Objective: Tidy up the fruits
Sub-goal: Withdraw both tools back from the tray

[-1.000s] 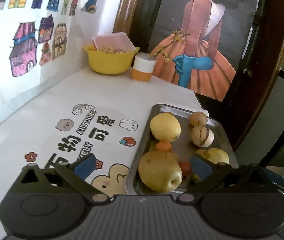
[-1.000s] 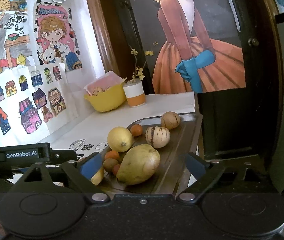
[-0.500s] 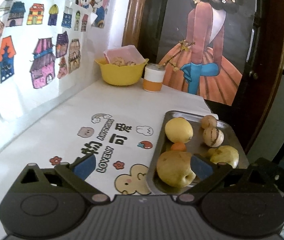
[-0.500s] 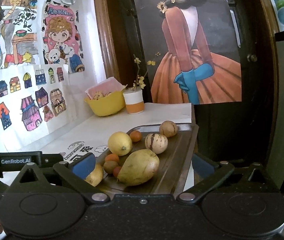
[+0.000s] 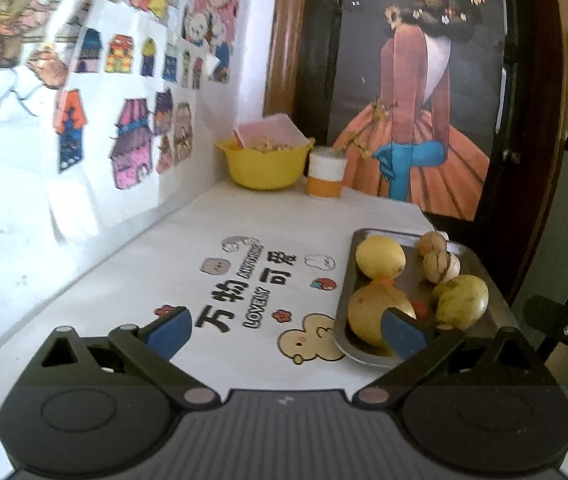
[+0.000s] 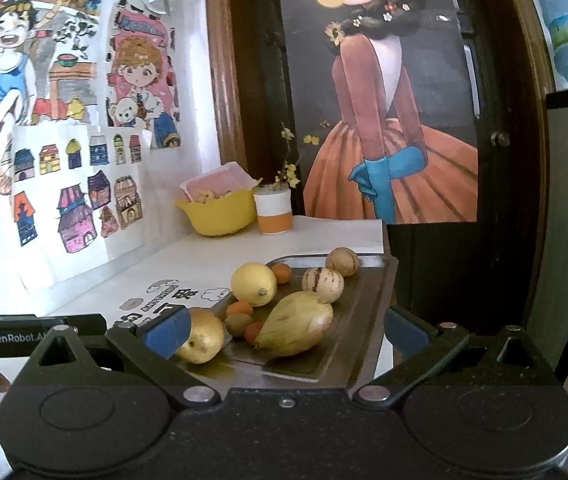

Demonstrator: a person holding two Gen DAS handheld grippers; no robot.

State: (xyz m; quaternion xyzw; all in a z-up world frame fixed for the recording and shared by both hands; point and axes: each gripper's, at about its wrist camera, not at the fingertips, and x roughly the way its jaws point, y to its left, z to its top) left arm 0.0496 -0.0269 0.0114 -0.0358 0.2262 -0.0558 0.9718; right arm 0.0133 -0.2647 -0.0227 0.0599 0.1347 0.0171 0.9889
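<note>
Metal tray [image 5: 479, 276] at the table's [image 5: 164, 280] right edge holds the fruits [image 6: 295, 322], perhaps 9. Left gripper [image 5: 284, 330] and right gripper [image 6: 284, 330] both spread wide, empty, short of tray.

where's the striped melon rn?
The striped melon sits on the metal tray, toward its far end in the right wrist view, between the brown round fruit behind it and the big pointed yellow fruit in front.

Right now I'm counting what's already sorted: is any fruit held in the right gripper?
No: the right gripper is open and holds nothing, and the fruits lie on the metal tray.
</note>
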